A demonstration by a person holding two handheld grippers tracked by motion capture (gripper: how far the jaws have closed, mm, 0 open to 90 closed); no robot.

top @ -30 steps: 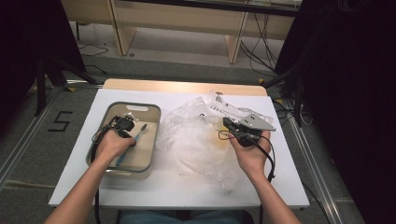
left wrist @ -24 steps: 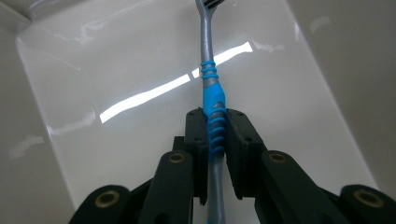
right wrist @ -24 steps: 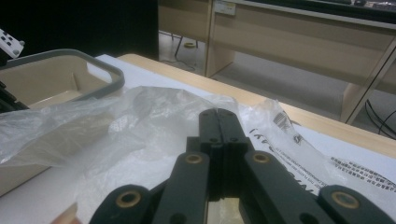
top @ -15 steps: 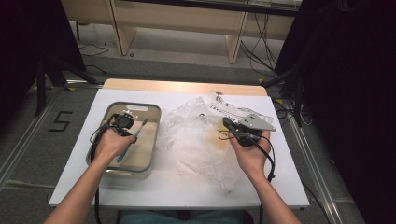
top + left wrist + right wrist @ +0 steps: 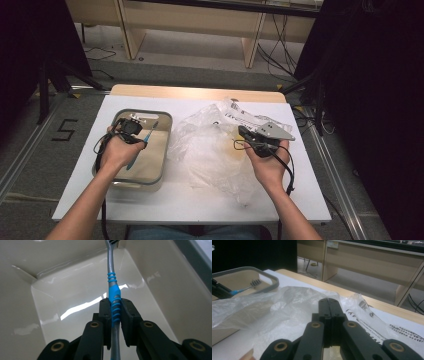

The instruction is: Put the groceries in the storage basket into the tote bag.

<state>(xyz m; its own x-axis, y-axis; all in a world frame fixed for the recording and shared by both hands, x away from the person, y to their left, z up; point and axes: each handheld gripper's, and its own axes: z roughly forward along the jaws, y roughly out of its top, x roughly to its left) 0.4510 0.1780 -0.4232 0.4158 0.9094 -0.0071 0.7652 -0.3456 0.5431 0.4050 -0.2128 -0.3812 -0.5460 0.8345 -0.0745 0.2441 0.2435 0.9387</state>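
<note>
Closest to me, my left hand-held gripper (image 5: 115,312) is clamped on the toothbrush (image 5: 113,290), pads pressing on the ribbed blue grip of its handle. Since a second ago very little has shifted: that hand has crept a touch toward the far end of the tub (image 5: 165,150), the brush has gone along with it, and the jaws have not altered their squeeze. My right hand-held gripper (image 5: 329,307) has not moved; its jaws are pressed together with nothing I can make out between them, and it rests over the plastic bag (image 5: 210,150).

I read that as the grip being settled and the brush now hanging over the inside of the tub, so the placing is close to done and the release is what remains.

The toothbrush is slim, with a grey stem, a bright blue sleeve and blue rings above the pads, then a narrow neck running away from me to a head of dark bristles near the tub's far wall. From above, it slants across the tub, its blue tail pointing back toward me.

The tub is cream inside, glossy, with a grey rim, and stands on the left of the white tabletop (image 5: 300,200). The crumpled clear bag lies just beside it, with printing at its far edge.
</note>
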